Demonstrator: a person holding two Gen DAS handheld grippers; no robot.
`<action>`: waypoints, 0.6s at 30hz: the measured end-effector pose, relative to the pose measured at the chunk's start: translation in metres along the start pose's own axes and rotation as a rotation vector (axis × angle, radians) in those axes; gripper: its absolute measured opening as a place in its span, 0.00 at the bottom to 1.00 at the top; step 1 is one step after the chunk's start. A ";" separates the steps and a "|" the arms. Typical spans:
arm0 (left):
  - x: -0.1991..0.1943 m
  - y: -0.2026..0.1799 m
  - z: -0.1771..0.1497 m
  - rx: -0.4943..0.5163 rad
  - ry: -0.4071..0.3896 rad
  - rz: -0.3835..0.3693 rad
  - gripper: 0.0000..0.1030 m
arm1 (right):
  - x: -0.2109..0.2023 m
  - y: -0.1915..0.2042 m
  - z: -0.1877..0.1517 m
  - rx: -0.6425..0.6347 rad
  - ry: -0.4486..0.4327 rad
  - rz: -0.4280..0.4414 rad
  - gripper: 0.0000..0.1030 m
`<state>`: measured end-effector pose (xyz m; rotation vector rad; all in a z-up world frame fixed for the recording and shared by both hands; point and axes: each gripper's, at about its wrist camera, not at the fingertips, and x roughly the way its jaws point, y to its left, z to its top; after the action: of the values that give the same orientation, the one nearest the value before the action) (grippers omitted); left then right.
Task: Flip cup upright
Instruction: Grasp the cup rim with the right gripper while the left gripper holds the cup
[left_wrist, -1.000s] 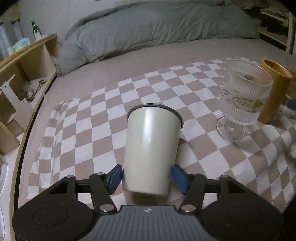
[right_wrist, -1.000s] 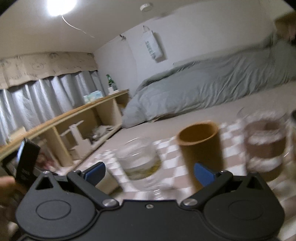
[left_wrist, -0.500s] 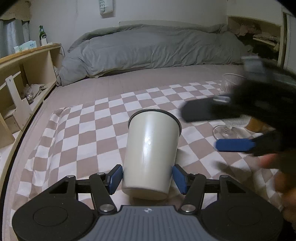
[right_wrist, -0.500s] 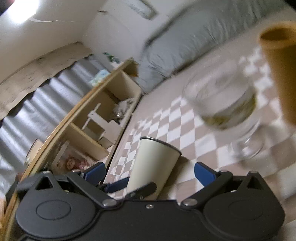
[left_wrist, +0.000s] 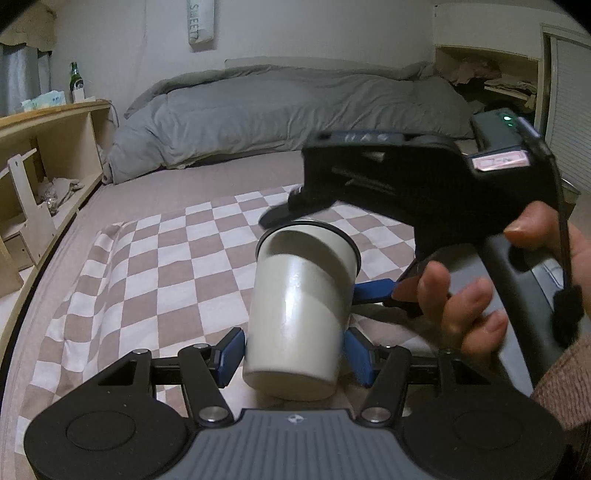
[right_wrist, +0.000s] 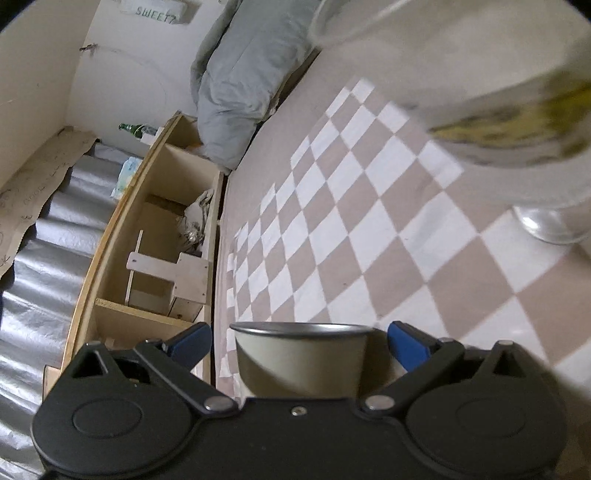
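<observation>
A cream cup with a dark metal rim lies tilted, base towards the left wrist camera, above the checkered cloth. My left gripper is shut on its base end. My right gripper comes in from the right, rolled on its side, and is open around the rim end of the cup; its blue fingertips stand apart from the cup wall. In the left wrist view the right gripper's body and the hand that holds it cover the right side.
A ribbed stemmed glass stands very close in front of the right gripper. A wooden shelf runs along the left of the bed. A grey duvet lies at the back.
My right gripper has swung in from the right, rolled over, and now brackets the cup's rim end. The left gripper has lifted and tilted a little with the cup in it.
</observation>
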<state>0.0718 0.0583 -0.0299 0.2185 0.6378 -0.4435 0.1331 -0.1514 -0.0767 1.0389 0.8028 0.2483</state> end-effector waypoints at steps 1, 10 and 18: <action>-0.001 0.001 -0.001 -0.001 -0.005 0.000 0.58 | 0.003 0.000 0.000 -0.004 0.010 0.007 0.91; -0.005 0.006 -0.011 0.006 -0.107 -0.007 0.57 | -0.018 0.032 -0.005 -0.324 -0.035 0.039 0.80; 0.004 0.007 -0.020 0.030 -0.176 0.096 0.56 | -0.038 0.079 -0.033 -0.794 -0.138 0.021 0.80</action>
<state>0.0669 0.0699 -0.0477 0.2351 0.4465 -0.3755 0.0972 -0.1094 -0.0007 0.3095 0.4921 0.4614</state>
